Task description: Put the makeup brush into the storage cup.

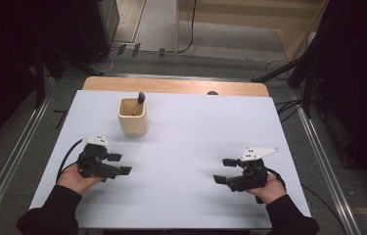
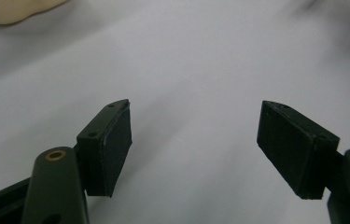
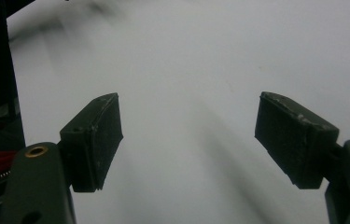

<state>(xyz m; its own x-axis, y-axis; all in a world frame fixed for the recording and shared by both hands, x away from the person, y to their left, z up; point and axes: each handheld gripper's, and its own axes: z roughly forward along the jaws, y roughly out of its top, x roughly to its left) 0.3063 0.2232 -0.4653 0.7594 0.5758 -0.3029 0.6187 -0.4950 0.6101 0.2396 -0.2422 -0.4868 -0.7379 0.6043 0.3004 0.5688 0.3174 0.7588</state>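
A pale wooden cup (image 1: pixel 132 116) stands upright toward the back left of the white table (image 1: pixel 186 127), with a dark-headed utensil (image 1: pixel 140 101) leaning inside it. My left gripper (image 1: pixel 120 164) rests low at the front left, in front of the cup, open with nothing between its pads (image 2: pixel 116 140). A corner of the cup (image 2: pixel 14 9) appears at the top left of the left gripper view. My right gripper (image 1: pixel 224 171) sits at the front right, jaws wide apart over bare white surface, pads (image 3: pixel 98 140) empty. The two grippers point toward each other.
A strip of wooden tabletop (image 1: pixel 171 85) shows behind the white sheet. Metal rails (image 1: pixel 10 161) run along both sides on the floor, with cables and dark stands (image 1: pixel 308 73) beyond the far edge.
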